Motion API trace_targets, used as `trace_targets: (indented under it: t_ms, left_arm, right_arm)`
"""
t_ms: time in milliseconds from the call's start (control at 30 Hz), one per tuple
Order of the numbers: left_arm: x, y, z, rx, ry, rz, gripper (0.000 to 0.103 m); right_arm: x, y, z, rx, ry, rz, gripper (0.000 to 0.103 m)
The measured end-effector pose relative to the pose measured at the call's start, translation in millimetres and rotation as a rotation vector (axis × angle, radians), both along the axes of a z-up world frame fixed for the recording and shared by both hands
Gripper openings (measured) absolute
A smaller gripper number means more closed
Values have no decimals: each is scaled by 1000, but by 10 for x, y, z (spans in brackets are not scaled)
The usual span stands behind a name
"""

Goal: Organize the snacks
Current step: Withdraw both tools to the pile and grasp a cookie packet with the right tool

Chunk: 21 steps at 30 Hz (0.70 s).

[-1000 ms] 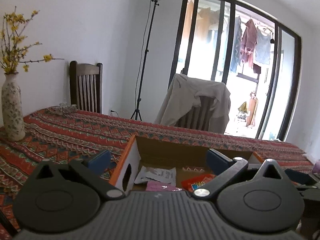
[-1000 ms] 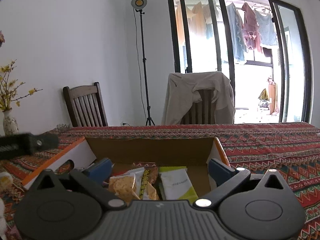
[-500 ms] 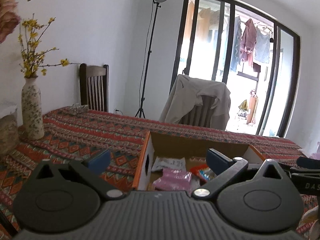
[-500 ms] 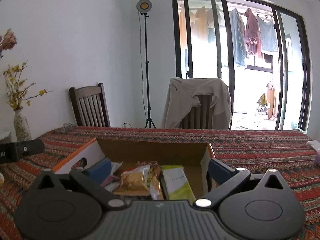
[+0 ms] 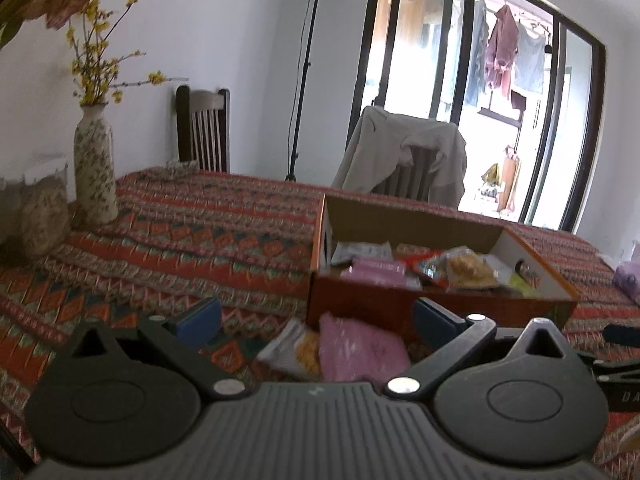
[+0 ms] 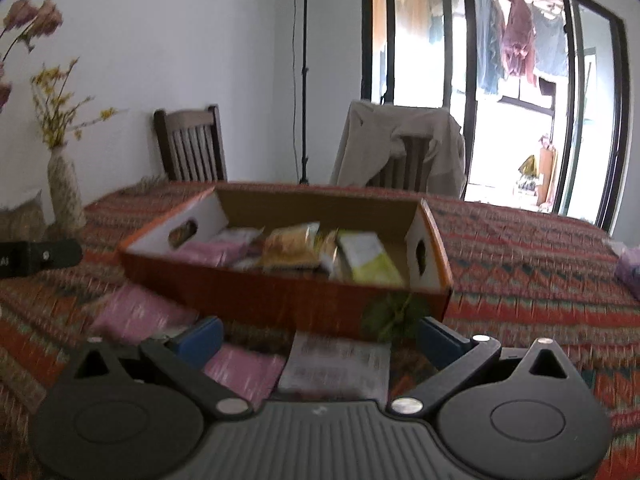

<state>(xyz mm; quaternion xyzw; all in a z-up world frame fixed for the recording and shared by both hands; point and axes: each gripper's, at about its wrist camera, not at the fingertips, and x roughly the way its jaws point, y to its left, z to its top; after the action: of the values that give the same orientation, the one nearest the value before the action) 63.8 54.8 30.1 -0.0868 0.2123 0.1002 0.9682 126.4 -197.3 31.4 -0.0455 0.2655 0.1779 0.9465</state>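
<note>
The blue-padded fingers [image 5: 198,318] of the left gripper [image 5: 316,320] stand spread wide with nothing between them, above a pink plastic snack packet [image 5: 358,350] and a white-and-yellow packet [image 5: 294,350] that lie on the table with the red patterned woven cloth [image 5: 200,240], just in front of the near wall of the open orange cardboard box [image 5: 440,304]. The right gripper [image 6: 318,336] has its fingers [image 6: 200,338] parted wide too, gripping nothing; below them lie a white printed packet [image 6: 336,362] and pink packets [image 6: 138,316] on the cloth, touching or nearly touching the box's orange front wall [image 6: 280,300]. A dark green leafy packet [image 6: 394,316] leans at the box's near right corner. Inside the box sit several snacks: a pink packet [image 6: 208,250], a yellow-orange crisp bag [image 6: 294,246] and a white-and-lime packet [image 6: 370,258], packed side by side. A speckled tall ceramic vase with yellow flowers [image 5: 96,168] stands upright at the far left of the table, well apart from the box.
</note>
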Motion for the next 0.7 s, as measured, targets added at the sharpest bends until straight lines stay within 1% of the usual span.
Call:
trace_targets:
  t_ms: [167, 333, 533, 667, 700]
  left_arm:
    - [-174, 10, -125, -7, 42, -7, 103]
    - [-326, 2, -256, -16, 79, -6, 103]
    - [-457, 32, -323, -26, 102, 2, 103]
    - [-518, 30, -357, -38, 112, 4, 103]
    - [-529, 28, -364, -38, 114, 3, 103]
  right_arm:
    - [-203, 54, -170, -13, 72, 22, 103]
    - [-350, 147, -283, -30, 113, 47, 103]
    - [-386, 261, -367, -37, 161, 43, 103]
    - [-377, 362, -479, -68, 197, 47, 103]
    - [-389, 376, -499, -76, 189, 47, 103]
